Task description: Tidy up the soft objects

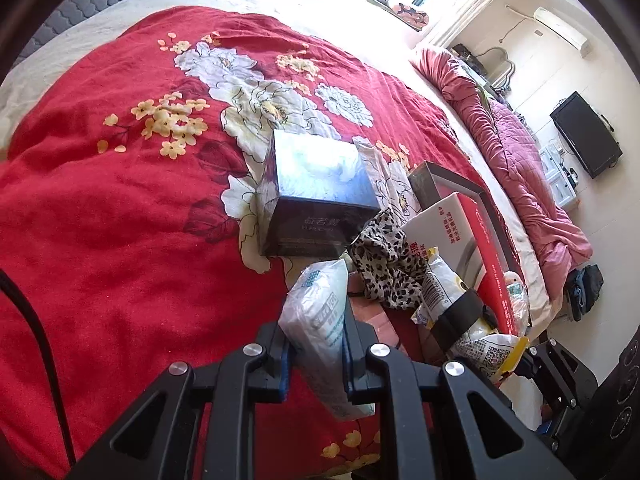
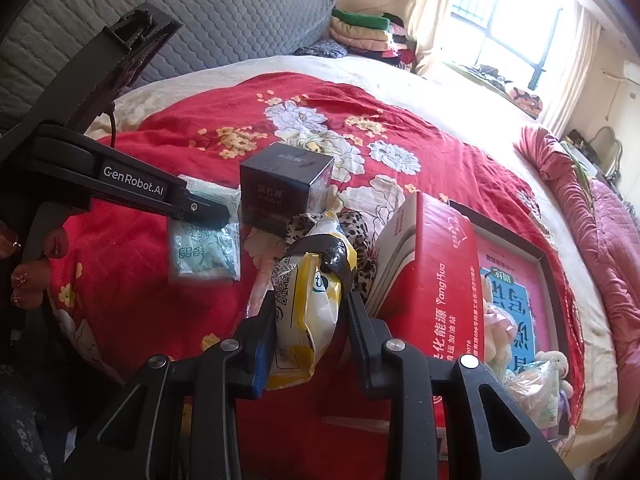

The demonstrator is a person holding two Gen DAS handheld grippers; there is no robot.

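Above the red floral bedspread (image 1: 120,220), my left gripper (image 1: 316,344) clamps a white tissue pack (image 1: 320,320), long axis pointing away between the fingers; my right gripper (image 2: 308,320) likewise pinches a yellow-white packet (image 2: 308,300).

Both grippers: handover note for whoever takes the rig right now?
Left gripper: shut on pale tissue pack, lifted off the red quilt.
Right gripper: shut on yellow-white pack.
On the quilt: dark box, leopard-print cloth, red carton.
Done: both packs picked.
Left: place both; which container, unclear. Cloth untouched.
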